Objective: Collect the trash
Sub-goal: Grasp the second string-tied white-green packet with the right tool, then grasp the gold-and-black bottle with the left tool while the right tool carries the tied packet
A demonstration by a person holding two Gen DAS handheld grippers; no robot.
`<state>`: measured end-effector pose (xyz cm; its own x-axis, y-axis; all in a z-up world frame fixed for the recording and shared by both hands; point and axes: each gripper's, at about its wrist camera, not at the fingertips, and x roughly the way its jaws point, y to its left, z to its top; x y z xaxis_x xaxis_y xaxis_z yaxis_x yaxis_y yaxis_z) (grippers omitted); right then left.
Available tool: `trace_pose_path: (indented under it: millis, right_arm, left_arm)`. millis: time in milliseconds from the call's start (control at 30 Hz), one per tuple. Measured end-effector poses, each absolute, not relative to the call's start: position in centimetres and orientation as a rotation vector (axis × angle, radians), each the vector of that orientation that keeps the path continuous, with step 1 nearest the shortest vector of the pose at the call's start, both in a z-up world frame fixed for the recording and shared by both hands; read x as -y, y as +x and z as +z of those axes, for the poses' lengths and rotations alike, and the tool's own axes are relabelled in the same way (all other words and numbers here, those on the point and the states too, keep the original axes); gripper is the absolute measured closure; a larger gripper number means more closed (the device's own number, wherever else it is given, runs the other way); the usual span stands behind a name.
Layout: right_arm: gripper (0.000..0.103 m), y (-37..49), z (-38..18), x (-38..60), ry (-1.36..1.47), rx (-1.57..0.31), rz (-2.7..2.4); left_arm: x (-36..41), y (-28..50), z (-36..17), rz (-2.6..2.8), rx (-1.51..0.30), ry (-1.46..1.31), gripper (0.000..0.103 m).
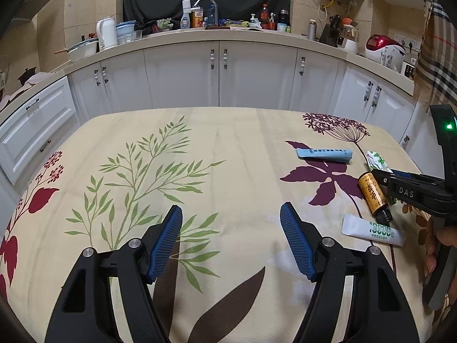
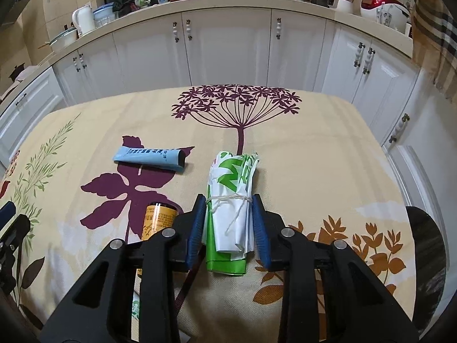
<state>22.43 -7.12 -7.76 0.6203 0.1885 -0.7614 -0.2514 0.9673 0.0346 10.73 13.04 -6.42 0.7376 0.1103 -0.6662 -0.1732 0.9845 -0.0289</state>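
Right gripper (image 2: 228,228) clamps the string-tied white-and-green plastic bag roll (image 2: 232,200) on the surface, left gripper (image 1: 231,240) spread empty; the squashy roll may slip, nudging the amber bottle (image 2: 157,220) just left of it.

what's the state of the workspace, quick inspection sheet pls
surface: table under a floral cloth.
job's things: tied green and white bag, blue tube, amber bottle on its side, white sachet.
clutter: nothing seen on the table beyond these.
grippers: left gripper open, holding nothing; right gripper has its pads on either side of the bag.
cables: nothing seen.
surroundings: white cabinets, crowded counter with a kettle and a red cooker.
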Motion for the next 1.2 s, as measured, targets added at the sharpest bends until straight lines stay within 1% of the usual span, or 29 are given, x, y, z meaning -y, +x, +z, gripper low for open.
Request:
trace_pose_path:
  millis: [267, 533, 933, 1200]
  right_arm:
    - [0.073, 21.6, -7.5, 8.2, -0.063, -0.851, 0.239]
    - [0.073, 20.1, -7.0, 11.3, -0.037, -0.829, 0.193]
    - [0.073, 17.5, -6.3, 18.1, 0.012, -0.794, 0.087]
    - [0.073, 16.4, -6.4, 22.9, 0.067, -0.782, 0.030]
  left_arm:
    - [-12.1, 11.1, -6.4, 0.139, -0.727, -0.082, 0.034]
    - [-9.9, 11.6, -6.3, 0.101, -0.730, -0.061, 0.034]
    - [-4.1, 13.0, -5.6, -0.009, -0.732, -0.026, 0.034]
    - [0.1, 15.6, -5.8, -0.063, -0.758, 0.018, 0.034]
